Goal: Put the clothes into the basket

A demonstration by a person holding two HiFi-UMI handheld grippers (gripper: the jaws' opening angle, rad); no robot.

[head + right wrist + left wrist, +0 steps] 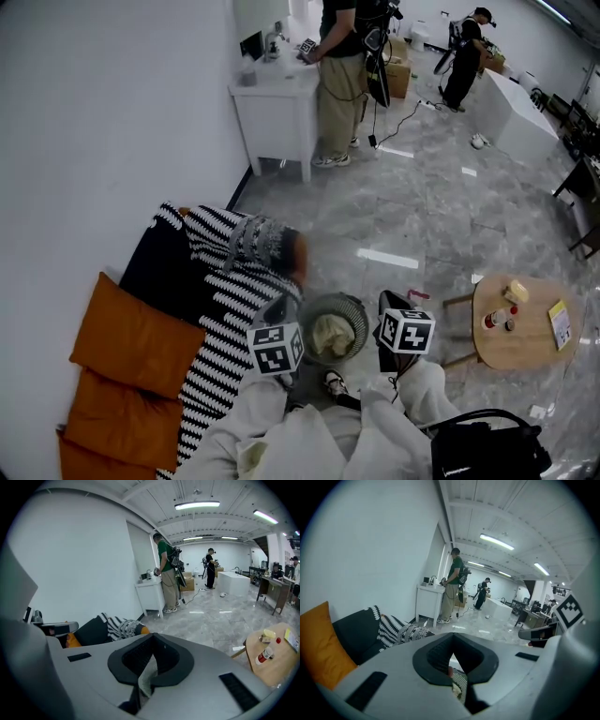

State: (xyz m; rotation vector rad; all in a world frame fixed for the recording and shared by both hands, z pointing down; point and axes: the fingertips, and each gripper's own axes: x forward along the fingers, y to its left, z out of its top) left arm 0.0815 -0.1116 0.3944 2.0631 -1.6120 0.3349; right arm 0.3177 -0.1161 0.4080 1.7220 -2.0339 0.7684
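The left gripper (456,673) has its jaws drawn almost together, and a strip of striped cloth (461,686) sits in the narrow slit between them, with a cream patch at its lower edge. The right gripper (150,663) is clamped on a pale, finely patterned cloth (146,680) that hangs down from between its jaws. I cannot tell whether the two pieces belong to one garment.

In the head view both marker cubes hover near the person's lap, the left one just left of the round woven basket (362,315) and the right one just right of it. The basket stands on the grey tiled floor between the two grippers, and a pale yellowish garment (330,336) already lies inside it.

To the left, against the white wall, is a dark sofa (157,270) draped with a black-and-white striped throw (223,314), with orange cushions (131,339) at its near end. A small round wooden table (531,349) stands to the right. Far off, a person (339,84) stands at a white cabinet (277,105).
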